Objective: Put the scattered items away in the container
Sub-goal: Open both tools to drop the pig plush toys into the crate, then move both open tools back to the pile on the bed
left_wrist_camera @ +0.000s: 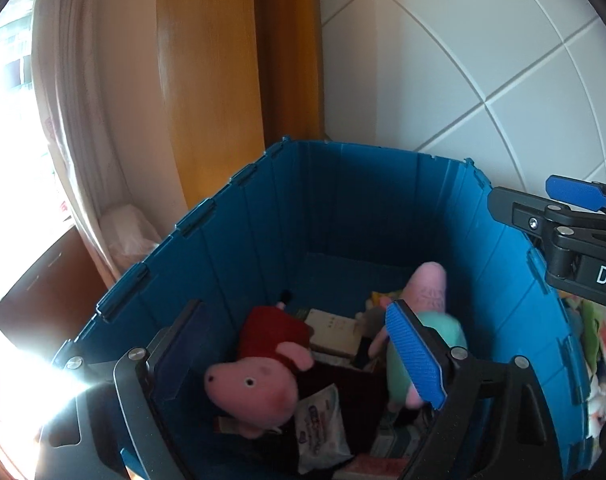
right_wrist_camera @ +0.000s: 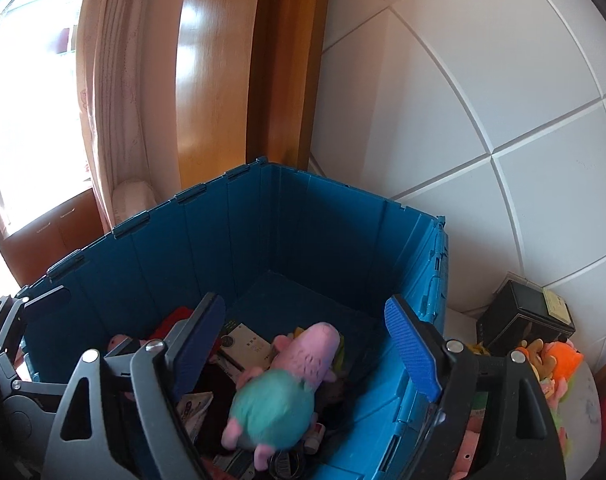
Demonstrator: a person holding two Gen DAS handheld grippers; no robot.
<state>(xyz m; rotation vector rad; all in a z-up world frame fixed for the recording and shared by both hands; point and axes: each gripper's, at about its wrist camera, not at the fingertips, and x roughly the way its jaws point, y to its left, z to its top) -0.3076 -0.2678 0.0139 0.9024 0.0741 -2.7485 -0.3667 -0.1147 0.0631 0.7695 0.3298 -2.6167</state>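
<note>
A blue plastic crate point(left_wrist_camera: 343, 208) point(right_wrist_camera: 303, 216) stands in a corner. Inside lie a pink pig plush in a red dress point(left_wrist_camera: 259, 380), a pig plush in a teal shirt point(right_wrist_camera: 287, 384) point(left_wrist_camera: 423, 312), a white box point(left_wrist_camera: 335, 332) point(right_wrist_camera: 247, 346) and a wipes packet point(left_wrist_camera: 323, 424). My left gripper point(left_wrist_camera: 303, 364) is open and empty above the crate, over the red-dressed pig. My right gripper point(right_wrist_camera: 307, 356) is open above the teal-shirted pig, which looks blurred between the fingers without touching them. The right gripper also shows at the right edge of the left wrist view point(left_wrist_camera: 575, 216).
A white tiled wall point(right_wrist_camera: 483, 100) is behind the crate, a wooden door frame point(right_wrist_camera: 287, 60) and curtain point(right_wrist_camera: 115, 80) to the left. Right of the crate sit a black box point(right_wrist_camera: 527, 316), an orange plush point(right_wrist_camera: 559, 356) and other soft toys.
</note>
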